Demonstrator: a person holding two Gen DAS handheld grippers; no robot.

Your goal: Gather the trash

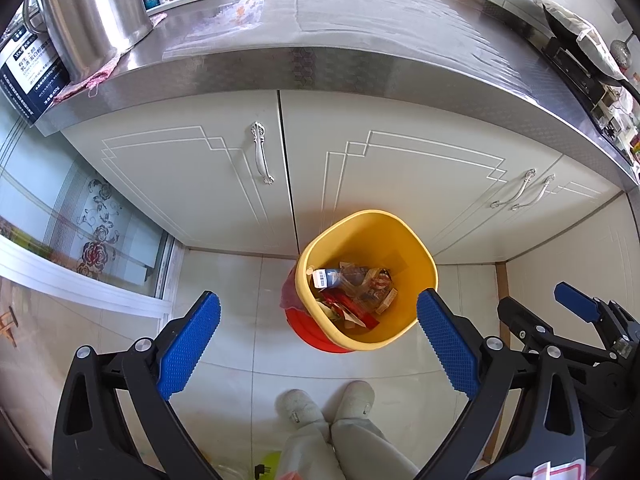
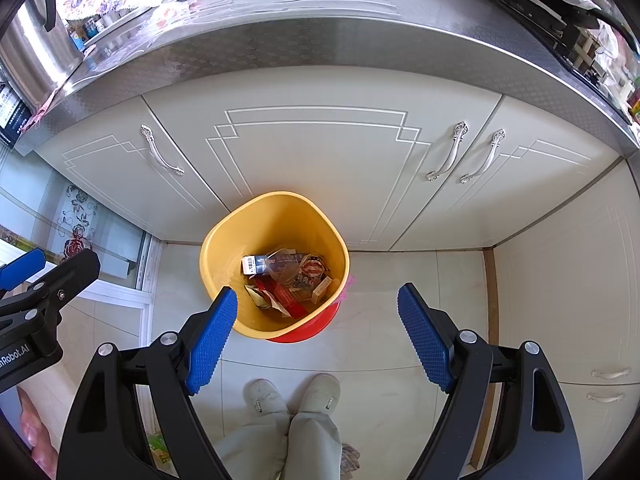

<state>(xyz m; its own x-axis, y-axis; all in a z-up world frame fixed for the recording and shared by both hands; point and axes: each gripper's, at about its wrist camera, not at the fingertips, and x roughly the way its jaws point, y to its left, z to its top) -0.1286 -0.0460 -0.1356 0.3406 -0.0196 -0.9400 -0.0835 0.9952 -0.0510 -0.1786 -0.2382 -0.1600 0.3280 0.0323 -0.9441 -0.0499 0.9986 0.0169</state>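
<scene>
A yellow bin (image 1: 416, 256) (image 2: 224, 248) with a red base stands on the tiled floor against the cabinet doors. Inside lies a heap of trash (image 1: 352, 292) (image 2: 288, 280): wrappers, a small box with a barcode, red packets. My left gripper (image 1: 318, 312) hangs above the floor, pointing steeply down, open, nothing between its blue pads (image 1: 188, 352). My right gripper (image 2: 318, 304) hangs likewise, open and empty, its left pad (image 2: 212, 340) overlapping the bin's near rim in the picture. In the left wrist view the right gripper (image 1: 576, 308) shows at the right edge.
A steel counter (image 1: 360, 32) (image 2: 320, 12) runs above the white cabinet doors (image 1: 192, 184), with a large steel pot (image 1: 92, 8) at its left and clutter at its right. A person's slippered feet (image 1: 328, 404) (image 2: 292, 396) stand just before the bin. A glass door (image 1: 80, 240) lies left.
</scene>
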